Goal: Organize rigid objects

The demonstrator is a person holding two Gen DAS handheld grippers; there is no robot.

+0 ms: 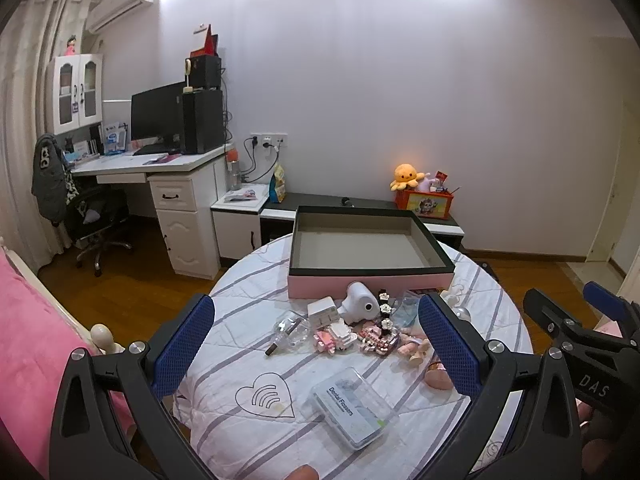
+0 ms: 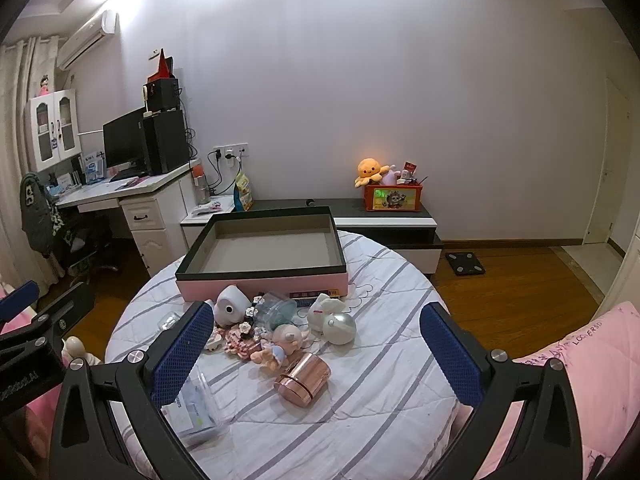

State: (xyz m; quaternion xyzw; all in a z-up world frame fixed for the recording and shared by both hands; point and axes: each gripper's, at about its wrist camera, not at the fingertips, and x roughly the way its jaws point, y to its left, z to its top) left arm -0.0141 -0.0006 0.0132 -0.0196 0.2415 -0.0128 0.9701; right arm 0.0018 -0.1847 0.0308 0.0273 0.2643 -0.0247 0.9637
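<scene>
An empty pink box with a black rim (image 1: 370, 279) (image 2: 262, 285) stands at the far side of a round table covered with a striped cloth (image 1: 256, 304) (image 2: 384, 380). In front of it lies a cluster of small objects: a white camera-like device (image 1: 362, 303) (image 2: 229, 311), a white adapter (image 1: 322, 312), a clear bottle (image 1: 290, 330), pink block toys (image 1: 376, 338), a doll (image 2: 280, 346), a rose-gold cylinder (image 2: 303, 378), a silver ball (image 2: 339, 329) and a clear floss box (image 1: 354, 408). My left gripper (image 1: 316, 354) and my right gripper (image 2: 316, 354) are both open and empty above the near table edge.
A white desk with a monitor (image 1: 158, 118) and an office chair (image 1: 94, 216) stand at the left. A low cabinet with a toy box and an orange plush (image 2: 394, 196) runs along the far wall. A pink bed (image 1: 28, 340) and pink bedding (image 2: 592, 356) flank the table.
</scene>
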